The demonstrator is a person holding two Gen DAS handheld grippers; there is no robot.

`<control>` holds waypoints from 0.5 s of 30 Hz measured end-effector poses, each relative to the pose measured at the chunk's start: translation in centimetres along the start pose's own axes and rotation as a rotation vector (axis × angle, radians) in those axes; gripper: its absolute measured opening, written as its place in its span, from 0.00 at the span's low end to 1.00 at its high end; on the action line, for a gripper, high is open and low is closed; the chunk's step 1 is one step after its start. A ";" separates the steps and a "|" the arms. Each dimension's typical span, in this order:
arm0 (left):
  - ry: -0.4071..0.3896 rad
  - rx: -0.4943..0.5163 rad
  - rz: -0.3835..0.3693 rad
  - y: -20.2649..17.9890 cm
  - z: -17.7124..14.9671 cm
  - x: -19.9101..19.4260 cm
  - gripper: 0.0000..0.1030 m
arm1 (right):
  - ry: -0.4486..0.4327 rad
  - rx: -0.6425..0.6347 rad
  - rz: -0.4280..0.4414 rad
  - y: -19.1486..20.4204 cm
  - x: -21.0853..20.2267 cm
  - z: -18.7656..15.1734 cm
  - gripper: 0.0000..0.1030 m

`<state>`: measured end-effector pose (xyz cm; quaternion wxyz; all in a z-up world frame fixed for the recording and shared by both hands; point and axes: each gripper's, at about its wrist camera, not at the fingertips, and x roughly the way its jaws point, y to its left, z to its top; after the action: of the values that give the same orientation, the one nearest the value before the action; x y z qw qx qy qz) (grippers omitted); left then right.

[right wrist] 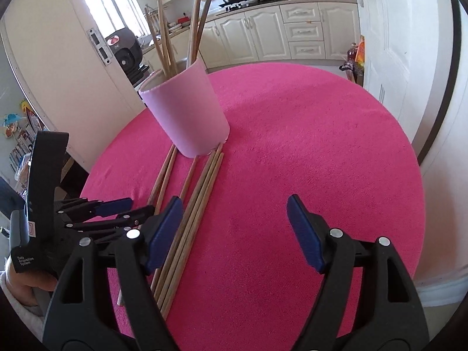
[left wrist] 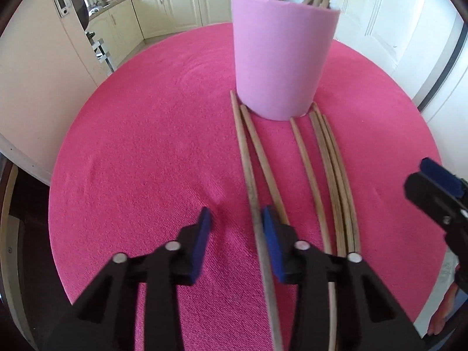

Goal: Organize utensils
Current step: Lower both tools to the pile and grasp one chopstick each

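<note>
Several wooden chopsticks [left wrist: 257,158] are still lying flat on the pink tablecloth [left wrist: 152,134], so I am judging the task to be only partly done. I am counting about 6 of them, all running from the base of the pink cup [left wrist: 282,58] back toward the cameras: 2 starting just left of the cup's foot, 1 starting at its front edge, and a tight bundle of 3 starting just right of it. Their far ends are touching or nearly touching the cup.

Standing upright near the far side of the cloth, the pink cup is already holding around 5 chopsticks [right wrist: 194,26], which are leaning out above its rim; the exact count is hard to tell.

Nothing is being held at present. The left gripper [left wrist: 235,222] is hovering with its jaws spread apart over the cloth in front of the cup, its right pad sitting over the left pair of sticks. The right gripper [right wrist: 234,216] is also spread wide and empty, with its left pad over the bundle. What is remaining, as I am reading it, is lifting each loose stick into the cup.
</note>
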<state>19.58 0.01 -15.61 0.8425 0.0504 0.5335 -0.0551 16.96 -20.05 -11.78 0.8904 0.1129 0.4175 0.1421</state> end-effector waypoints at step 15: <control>-0.023 -0.106 -0.120 1.6 -1.6 -1.2 0.07 | 0.205 0.017 0.034 2.1 3.0 0.2 0.24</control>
<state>17.83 1.86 -15.16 0.8451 -0.0269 0.5282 -0.0778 18.60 -17.01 -13.13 0.8393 0.1125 0.5058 0.1643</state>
